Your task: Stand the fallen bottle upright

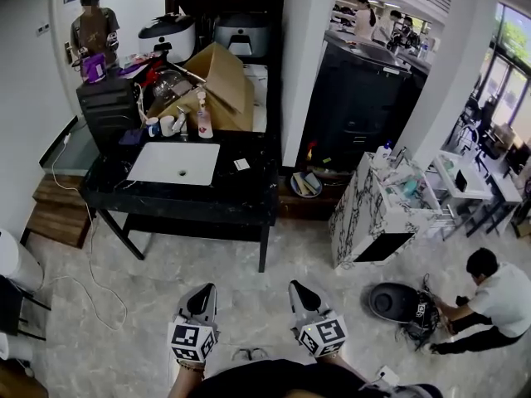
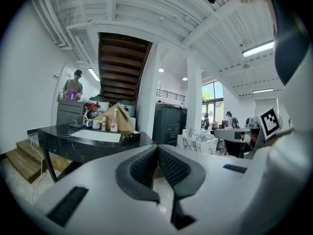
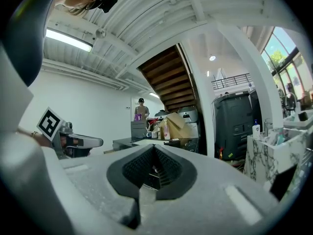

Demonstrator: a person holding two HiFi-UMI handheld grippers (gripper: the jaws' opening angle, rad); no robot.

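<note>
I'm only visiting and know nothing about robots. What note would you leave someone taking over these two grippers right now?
Left gripper: shut, empty.
Right gripper: shut, empty.
Both are held over the floor, well short of the black table.
On it a spray bottle stands upright by the cardboard box; no fallen bottle can be made out from here.
Done: nothing visible.
Left: approach, find the fallen bottle, stand it up.
</note>
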